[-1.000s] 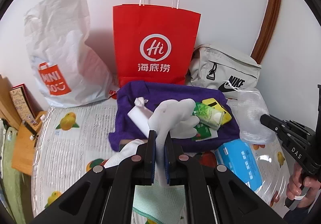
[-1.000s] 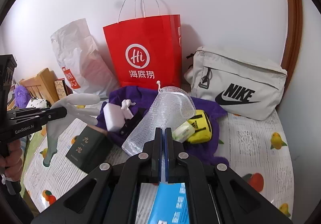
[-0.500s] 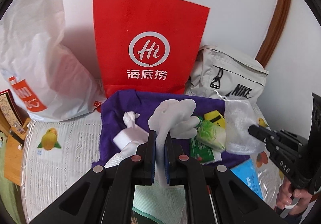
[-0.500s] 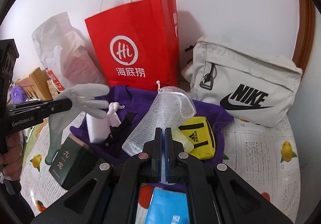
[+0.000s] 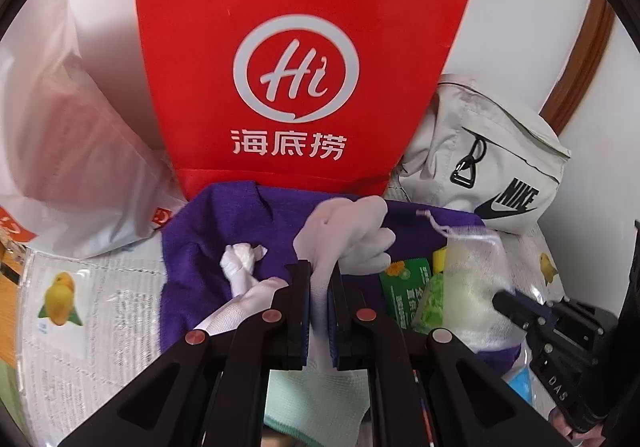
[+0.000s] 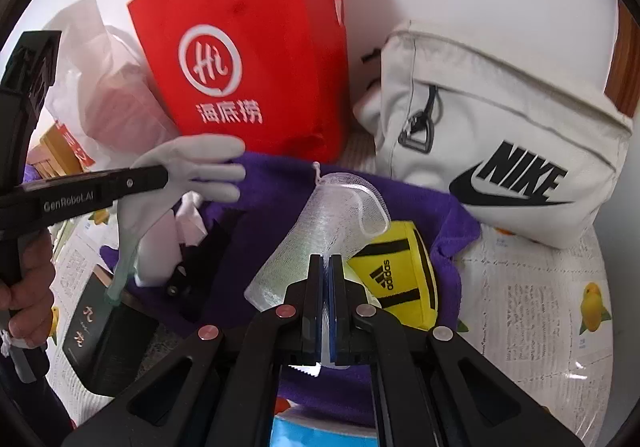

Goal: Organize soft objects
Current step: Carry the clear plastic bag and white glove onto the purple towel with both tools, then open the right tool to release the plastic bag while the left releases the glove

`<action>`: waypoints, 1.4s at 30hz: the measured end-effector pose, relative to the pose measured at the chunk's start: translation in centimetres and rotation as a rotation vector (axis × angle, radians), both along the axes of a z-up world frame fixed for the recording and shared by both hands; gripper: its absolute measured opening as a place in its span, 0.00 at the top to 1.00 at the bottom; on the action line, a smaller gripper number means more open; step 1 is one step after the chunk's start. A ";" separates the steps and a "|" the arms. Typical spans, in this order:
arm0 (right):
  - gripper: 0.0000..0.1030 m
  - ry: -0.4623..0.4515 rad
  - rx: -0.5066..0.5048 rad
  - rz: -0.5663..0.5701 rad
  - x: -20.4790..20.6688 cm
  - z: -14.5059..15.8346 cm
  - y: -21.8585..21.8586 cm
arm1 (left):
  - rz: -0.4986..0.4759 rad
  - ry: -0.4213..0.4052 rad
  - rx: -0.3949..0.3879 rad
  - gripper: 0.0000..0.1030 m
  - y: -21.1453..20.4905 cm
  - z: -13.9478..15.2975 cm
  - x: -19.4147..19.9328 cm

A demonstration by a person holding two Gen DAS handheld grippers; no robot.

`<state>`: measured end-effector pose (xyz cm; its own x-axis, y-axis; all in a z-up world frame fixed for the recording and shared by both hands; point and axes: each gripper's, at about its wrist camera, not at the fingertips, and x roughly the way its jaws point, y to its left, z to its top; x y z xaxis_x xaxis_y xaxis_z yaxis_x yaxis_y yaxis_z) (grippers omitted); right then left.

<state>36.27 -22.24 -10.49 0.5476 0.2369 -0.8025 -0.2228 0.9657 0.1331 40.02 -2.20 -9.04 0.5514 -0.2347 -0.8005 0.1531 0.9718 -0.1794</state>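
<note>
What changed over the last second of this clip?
Both claws moved forward toward the red bag, which looms larger: the left claw carrying the white glove, the right claw the mesh pouch. Nothing was grasped or released; the table items stayed put.

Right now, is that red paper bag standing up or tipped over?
Standing upright. The red paper bag rests on its base against the wall, logo facing out, behind the purple cloth.

Matt red paper bag (image 5: pixel 304 59), fuzzy purple cloth (image 5: pixel 224 231), smooth white rubbery glove (image 5: pixel 344 239), sheer mesh pouch (image 6: pixel 336 223), glossy plastic table (image 6: pixel 532 311) cover, matt black plastic fingers (image 5: pixel 298 307).
</note>
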 end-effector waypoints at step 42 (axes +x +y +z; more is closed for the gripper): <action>0.36 -0.001 0.085 -0.058 -7.5 5.3 -2.5 | 0.004 0.024 0.081 0.24 -1.2 4.1 -8.7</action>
